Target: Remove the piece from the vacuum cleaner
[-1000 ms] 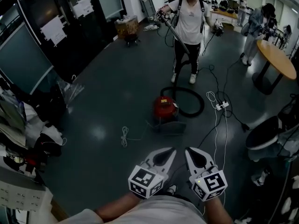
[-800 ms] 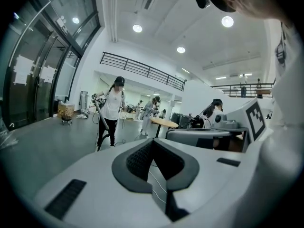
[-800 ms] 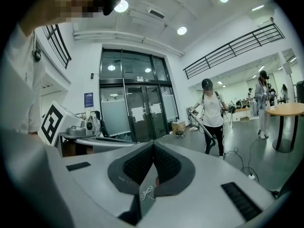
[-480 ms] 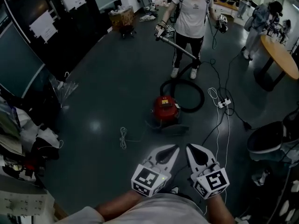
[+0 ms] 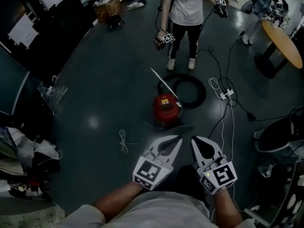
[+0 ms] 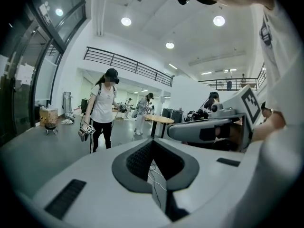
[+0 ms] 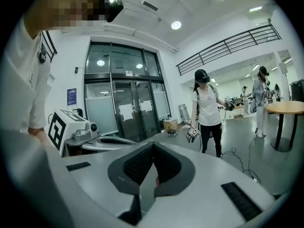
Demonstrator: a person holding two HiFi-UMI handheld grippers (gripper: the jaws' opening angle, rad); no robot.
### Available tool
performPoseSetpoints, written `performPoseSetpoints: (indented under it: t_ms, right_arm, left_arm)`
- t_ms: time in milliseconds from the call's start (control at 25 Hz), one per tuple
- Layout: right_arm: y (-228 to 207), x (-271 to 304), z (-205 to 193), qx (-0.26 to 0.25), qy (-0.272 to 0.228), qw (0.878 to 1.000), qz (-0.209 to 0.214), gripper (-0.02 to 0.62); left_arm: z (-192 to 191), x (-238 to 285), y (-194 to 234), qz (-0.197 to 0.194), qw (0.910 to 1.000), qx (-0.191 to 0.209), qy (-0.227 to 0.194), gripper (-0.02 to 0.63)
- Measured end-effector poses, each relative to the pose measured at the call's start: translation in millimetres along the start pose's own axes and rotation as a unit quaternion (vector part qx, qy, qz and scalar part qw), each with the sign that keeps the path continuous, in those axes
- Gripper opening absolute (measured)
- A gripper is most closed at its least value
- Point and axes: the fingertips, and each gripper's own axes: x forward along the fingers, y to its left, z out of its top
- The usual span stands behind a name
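Overhead, a dark polished floor (image 5: 104, 80) fills the hall, with a round wooden table (image 5: 284, 45) at the far right edge. Another person in a white T-shirt (image 5: 184, 6) stands beyond the machine, a marker-cubed gripper hanging from one hand and a second raised in the other.

Roughly mid-floor sits the red canister vacuum cleaner (image 5: 166, 107), well apart from both of the wearer's grippers and straight ahead of them. Its black hose (image 5: 190, 90) lies in a loop just behind it on the right, and a pale wand (image 5: 160, 81) slants up and away from the canister's top; whether it is seated in the machine cannot be told.

Low in the head view, the left gripper (image 5: 175, 140) and right gripper (image 5: 195, 140) are held side by side near the wearer's body, pointing toward the vacuum. Each gripper view shows its jaws pressed together with nothing between them.

A white power strip (image 5: 225, 94) lies right of the hose, and a small bundled white cord (image 5: 124, 141) lies left of the canister.
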Motion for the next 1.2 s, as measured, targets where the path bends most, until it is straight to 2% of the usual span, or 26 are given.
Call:
performPoseSetpoints:
  t_ms: [200,360,480,640,760,920,1080,1200]
  right_arm:
    - [-37.7,34.7,-14.6,-0.007,0.020,1.000,-0.007,0.015]
    - [-67.0,66.4,-31.6,-0.002,0.033,0.999,-0.001,0.015]
    - [-92.7,91.6,-45.6,0.002,0.037,0.999,0.006,0.015]
    - [-135.4,125.9,-85.4,0.010,0.053,0.998,0.012,0.015]
    - [-168.6,150.5,-136.4,-0.001,0.074,0.997,0.027,0.015]
    - [-202.2,183.9,-230.5,-0.005,0.133,0.990,0.052,0.017]
    - [-217.4,210.1,-324.3,-0.031,0.202,0.974,0.102,0.017]
    - [-222.9,223.9,-384.6,-0.056,0.244,0.959,0.134,0.018]
  left_arm:
    - [-22.8,39.1,31.4,-0.022,0.9997,0.002,0.010,0.006]
    - [-39.3,69.7,55.1,-0.032,0.9995,-0.002,-0.001,0.006]
    - [-56.3,97.8,76.2,-0.026,0.9996,-0.006,-0.003,0.006]
    - [-101.5,139.7,107.6,-0.012,0.9998,-0.006,0.015,0.006]
    - [-147.5,172.1,128.1,-0.012,0.9993,-0.003,0.035,0.006]
    - [-229.7,211.9,149.0,-0.026,0.9965,0.009,0.079,0.008]
    - [-314.1,242.4,161.1,-0.051,0.9905,0.025,0.125,0.008]
    - [-386.4,254.9,166.3,-0.071,0.9807,0.038,0.178,0.008]
